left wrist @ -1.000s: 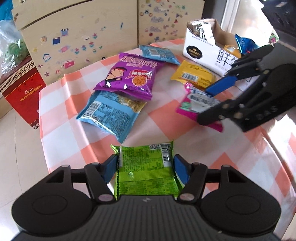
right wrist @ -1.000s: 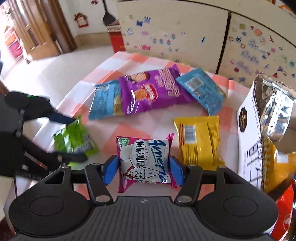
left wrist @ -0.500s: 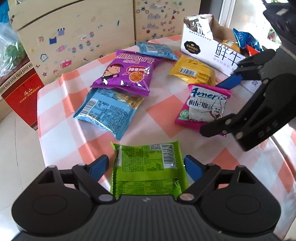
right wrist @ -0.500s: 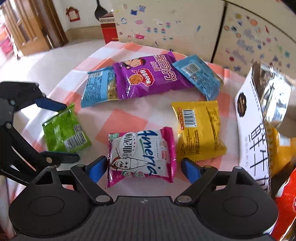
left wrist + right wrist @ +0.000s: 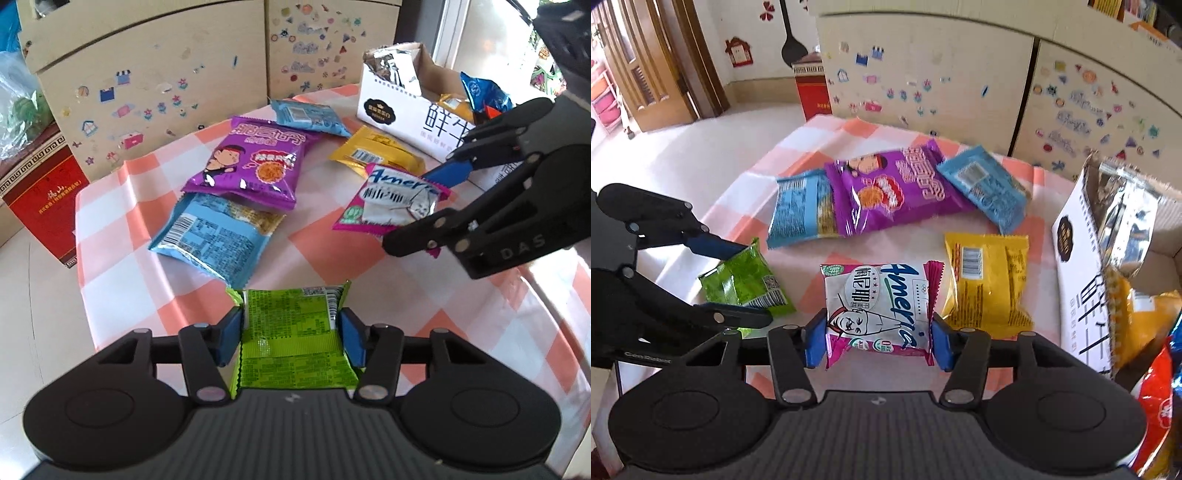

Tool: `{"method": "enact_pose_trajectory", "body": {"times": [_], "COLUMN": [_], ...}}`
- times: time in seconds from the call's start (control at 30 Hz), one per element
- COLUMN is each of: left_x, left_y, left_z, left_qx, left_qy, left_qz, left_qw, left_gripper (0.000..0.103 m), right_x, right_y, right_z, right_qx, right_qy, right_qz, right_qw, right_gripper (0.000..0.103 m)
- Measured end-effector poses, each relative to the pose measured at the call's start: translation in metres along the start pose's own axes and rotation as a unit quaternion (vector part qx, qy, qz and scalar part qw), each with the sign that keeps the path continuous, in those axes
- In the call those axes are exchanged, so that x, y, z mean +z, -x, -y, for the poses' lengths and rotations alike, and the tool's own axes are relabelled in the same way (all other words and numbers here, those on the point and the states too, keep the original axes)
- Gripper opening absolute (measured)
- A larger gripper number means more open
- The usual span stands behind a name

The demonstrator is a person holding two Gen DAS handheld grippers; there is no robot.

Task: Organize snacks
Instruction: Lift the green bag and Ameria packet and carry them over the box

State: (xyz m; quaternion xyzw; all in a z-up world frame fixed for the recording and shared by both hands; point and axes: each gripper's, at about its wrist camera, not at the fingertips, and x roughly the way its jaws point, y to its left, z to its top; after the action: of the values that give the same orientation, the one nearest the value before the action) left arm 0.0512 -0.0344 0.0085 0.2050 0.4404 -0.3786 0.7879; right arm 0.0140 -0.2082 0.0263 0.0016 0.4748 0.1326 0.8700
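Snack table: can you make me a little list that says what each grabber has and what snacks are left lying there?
left gripper: jaws closing, pads pressing the green packet
right gripper: jaws closing, pads pressing the pink and white packet
lying on tablecloth: purple packet, big blue packet, small blue packet, yellow packet
overlap: purple packet lies partly on big blue packet
white box: open, already holds several snacks
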Motion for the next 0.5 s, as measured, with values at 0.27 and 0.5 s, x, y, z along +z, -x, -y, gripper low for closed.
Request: {"method": "enact_pose_trajectory", "body": {"times": [0.27,0.5], "left_x": [0.007,0.015], "left_y": [0.008,0.013], "left_z": [-0.002,-0.003], "left_qx": [0.004,0.014], "left_qy": [0.009,0.014], "left_qz": [0.018,0.032], "left_qw": [0.9998,0.9993], "left_gripper": [0.054,0.054], "right_x": [0.006,0.011], "right_y": [0.008,0.016], "right_z": [0.0,0.003], "right_qx": [-0.009,-0.017], "right_qy": [0.003,0.002], "right_qz": [0.018,0.032], "right_qw": [1.0,0.999], "right_gripper": [0.061,0.062]}}
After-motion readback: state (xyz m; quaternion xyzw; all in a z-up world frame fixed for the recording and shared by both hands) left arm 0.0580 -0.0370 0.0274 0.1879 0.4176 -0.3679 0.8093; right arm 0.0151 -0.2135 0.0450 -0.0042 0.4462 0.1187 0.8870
